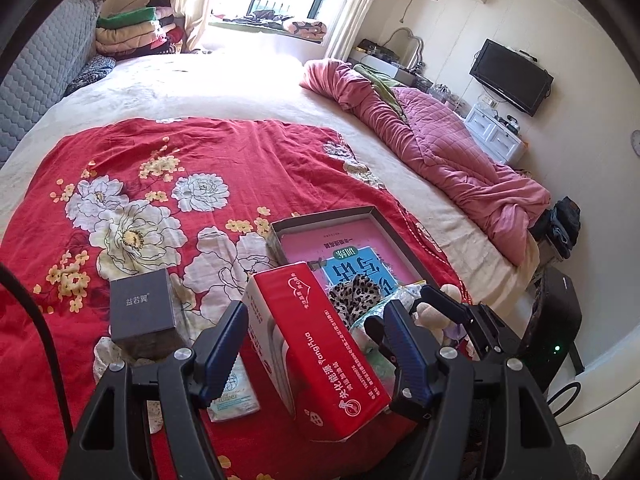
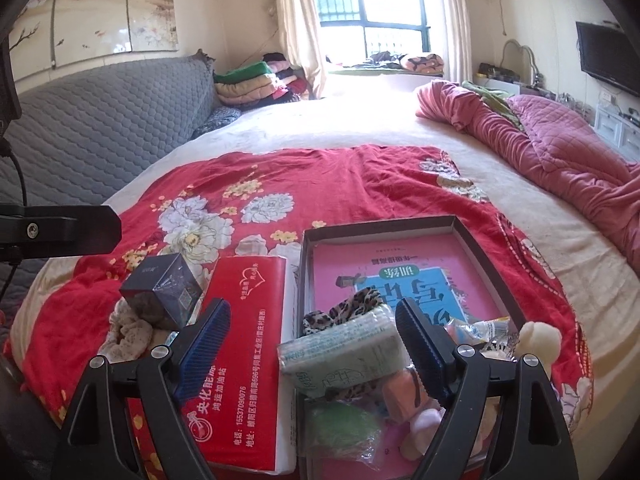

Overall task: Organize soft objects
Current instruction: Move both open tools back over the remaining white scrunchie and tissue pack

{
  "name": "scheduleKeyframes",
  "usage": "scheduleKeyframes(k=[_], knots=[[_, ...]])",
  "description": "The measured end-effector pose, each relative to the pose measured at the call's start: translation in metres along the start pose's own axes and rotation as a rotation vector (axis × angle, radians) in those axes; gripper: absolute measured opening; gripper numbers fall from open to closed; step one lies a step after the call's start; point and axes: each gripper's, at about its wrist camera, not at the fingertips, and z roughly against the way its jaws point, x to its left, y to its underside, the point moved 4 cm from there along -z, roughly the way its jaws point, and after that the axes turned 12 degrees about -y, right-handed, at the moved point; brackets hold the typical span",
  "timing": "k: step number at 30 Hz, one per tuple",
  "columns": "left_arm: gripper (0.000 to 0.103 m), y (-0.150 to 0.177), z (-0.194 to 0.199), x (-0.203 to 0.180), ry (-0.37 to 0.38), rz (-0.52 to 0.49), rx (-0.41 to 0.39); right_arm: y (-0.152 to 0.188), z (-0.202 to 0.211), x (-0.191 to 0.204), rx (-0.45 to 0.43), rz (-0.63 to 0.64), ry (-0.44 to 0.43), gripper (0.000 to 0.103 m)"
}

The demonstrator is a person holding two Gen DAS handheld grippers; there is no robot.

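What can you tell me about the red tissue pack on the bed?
The red tissue pack is a long soft block in glossy red wrap with white Chinese print, a white heart outline and white sides. It lies on the red floral cover, its long side against the shallow box, with the dark cube box at its far left corner. The left tongs stand open around it.
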Motion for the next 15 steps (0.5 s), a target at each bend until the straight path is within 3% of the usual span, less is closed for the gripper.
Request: scheduleKeyframes(k=[8, 15], knots=[[0.070, -0.003, 0.020, 0.026, -0.023, 0.029, -0.034, -0.022, 0.013, 0.030, -0.037, 0.061, -0.038, 0.085], [0.070, 0.004, 0.033, 0.069, -0.076, 0.074, -0.044, -0.032, 0.006, 0.075, -0.019, 0.109, -0.115, 0.085]])
